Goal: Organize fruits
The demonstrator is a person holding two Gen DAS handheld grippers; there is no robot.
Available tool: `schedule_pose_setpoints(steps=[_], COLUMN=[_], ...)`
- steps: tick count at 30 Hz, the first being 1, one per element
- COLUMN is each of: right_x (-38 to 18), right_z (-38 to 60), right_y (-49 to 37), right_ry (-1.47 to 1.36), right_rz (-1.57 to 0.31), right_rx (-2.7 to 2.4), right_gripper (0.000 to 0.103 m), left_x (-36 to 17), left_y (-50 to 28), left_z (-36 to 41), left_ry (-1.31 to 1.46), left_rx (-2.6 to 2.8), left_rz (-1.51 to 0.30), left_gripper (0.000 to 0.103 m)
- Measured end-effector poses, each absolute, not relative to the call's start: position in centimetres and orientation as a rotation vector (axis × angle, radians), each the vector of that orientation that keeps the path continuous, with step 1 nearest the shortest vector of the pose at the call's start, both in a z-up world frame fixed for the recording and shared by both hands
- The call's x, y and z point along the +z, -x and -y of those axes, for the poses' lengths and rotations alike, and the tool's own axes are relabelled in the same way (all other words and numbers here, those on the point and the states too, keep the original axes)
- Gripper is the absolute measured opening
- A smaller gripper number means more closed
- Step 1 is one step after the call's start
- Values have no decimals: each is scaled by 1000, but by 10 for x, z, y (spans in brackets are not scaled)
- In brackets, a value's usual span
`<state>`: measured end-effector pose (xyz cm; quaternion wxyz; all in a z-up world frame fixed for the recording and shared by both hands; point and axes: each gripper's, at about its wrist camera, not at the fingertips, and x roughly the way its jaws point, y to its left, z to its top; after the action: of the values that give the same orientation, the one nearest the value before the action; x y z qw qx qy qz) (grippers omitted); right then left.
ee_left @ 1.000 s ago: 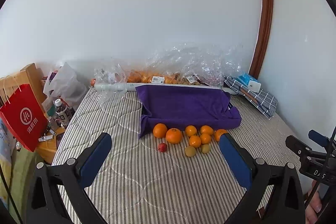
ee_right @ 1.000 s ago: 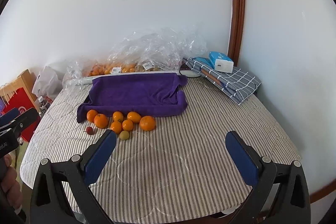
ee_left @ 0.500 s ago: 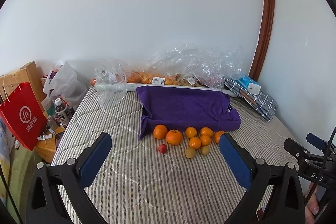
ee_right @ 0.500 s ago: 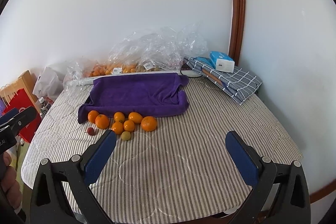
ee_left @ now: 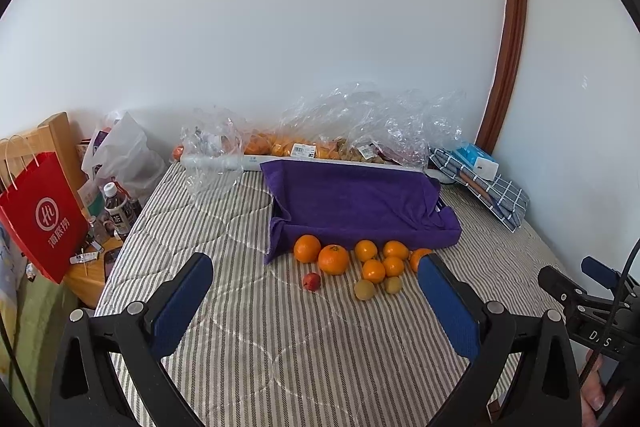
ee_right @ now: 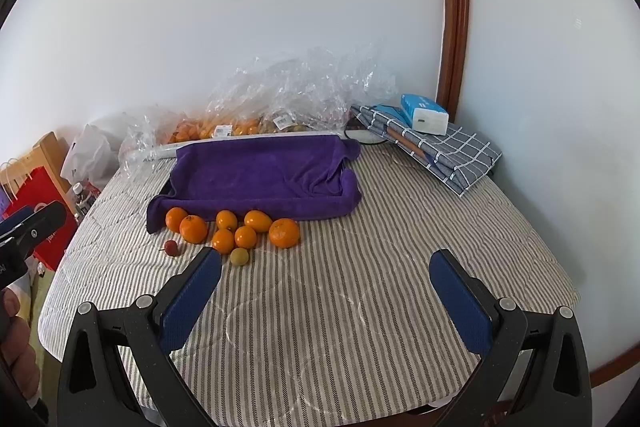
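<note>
**Both grippers spread and empty above the striped table; fruit clustered by the purple towel**

The left gripper (ee_left: 316,277) hangs over the near part of the striped tablecloth (ee_left: 280,355), its blue-padded jaws set wide apart with nothing between them. The right gripper (ee_right: 325,273) is likewise held above the cloth, jaws spread and empty. Neither touches any fruit.

The fruit lies in a loose cluster on the cloth, against the near edge of a purple towel (ee_left: 360,203) draped over a shallow tray. In the left wrist view there are several oranges (ee_left: 333,259), a small red fruit (ee_left: 311,281) just left of and nearer than them, and two small yellow-green fruits (ee_left: 365,289) at the near side of the group. The rightmost orange is partly hidden behind the left gripper's right finger. In the right wrist view the same cluster sits left of centre, with the largest orange (ee_right: 284,233) at its right end.

Along the far edge, against the wall, crumpled clear plastic bags (ee_left: 360,119) hold more orange fruit. At the far right lies a folded checked cloth (ee_right: 448,151) with a blue and white tissue pack (ee_right: 424,114) on top. Off the table's left side stand a red paper bag (ee_left: 44,215) and some bottles (ee_left: 116,205).
</note>
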<state>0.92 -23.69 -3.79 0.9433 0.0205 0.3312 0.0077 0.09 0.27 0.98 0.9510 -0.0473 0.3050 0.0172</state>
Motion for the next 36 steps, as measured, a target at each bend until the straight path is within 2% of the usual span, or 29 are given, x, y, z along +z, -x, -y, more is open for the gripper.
schedule_pose_setpoints(steps=[23, 29, 36], right_x=[-47, -58, -90], right_z=[236, 237, 229], right_y=[-20, -37, -75], right_ry=[-49, -45, -41], right_rz=[-657, -649, -743], right_rx=[38, 49, 131], right_gripper=[103, 102, 96], left_x=[-4, -19, -51], left_y=[-12, -27, -53], left_z=[-18, -26, -46], left_ry=[110, 109, 136], left_rx=[46, 69, 129], left_rz=[-627, -637, -691], left_gripper=[103, 103, 103])
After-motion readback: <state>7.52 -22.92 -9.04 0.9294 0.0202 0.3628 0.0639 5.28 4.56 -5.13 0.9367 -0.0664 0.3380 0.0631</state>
